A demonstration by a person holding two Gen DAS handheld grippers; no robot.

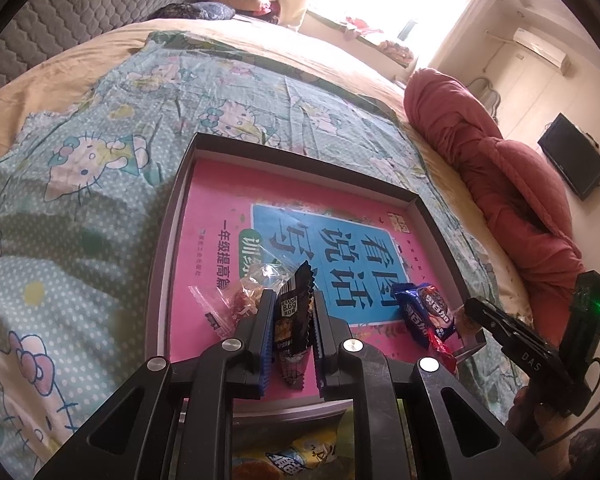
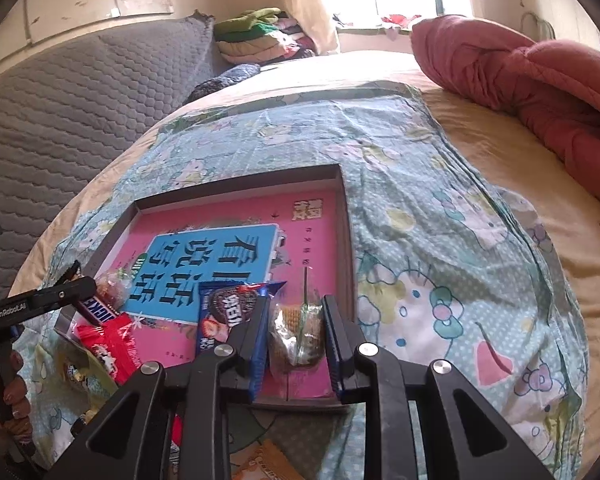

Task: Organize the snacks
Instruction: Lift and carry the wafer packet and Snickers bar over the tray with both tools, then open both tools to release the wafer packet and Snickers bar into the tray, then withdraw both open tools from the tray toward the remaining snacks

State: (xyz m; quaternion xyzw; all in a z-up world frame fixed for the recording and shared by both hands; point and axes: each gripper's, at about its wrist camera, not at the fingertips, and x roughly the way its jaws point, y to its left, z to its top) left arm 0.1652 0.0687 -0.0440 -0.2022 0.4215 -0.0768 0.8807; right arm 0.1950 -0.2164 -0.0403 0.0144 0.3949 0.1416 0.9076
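Note:
A shallow box (image 1: 300,160) with a pink and blue printed bottom lies on the bed; it also shows in the right wrist view (image 2: 236,188). My left gripper (image 1: 291,308) is shut on a black snack packet (image 1: 292,320) just above the box floor. A clear candy bag (image 1: 248,292) lies left of it and a blue cookie packet (image 1: 428,312) to the right. My right gripper (image 2: 296,312) is shut on a clear-wrapped brown snack (image 2: 296,336) at the box's near right corner. The blue cookie packet (image 2: 228,312) and a red packet (image 2: 108,344) lie to its left.
The Hello Kitty sheet (image 1: 80,200) covers the bed around the box. A red quilt (image 2: 520,76) lies at the right. Folded clothes (image 2: 256,36) are stacked by the headboard. More snack packets (image 1: 292,460) lie on the sheet in front of the box.

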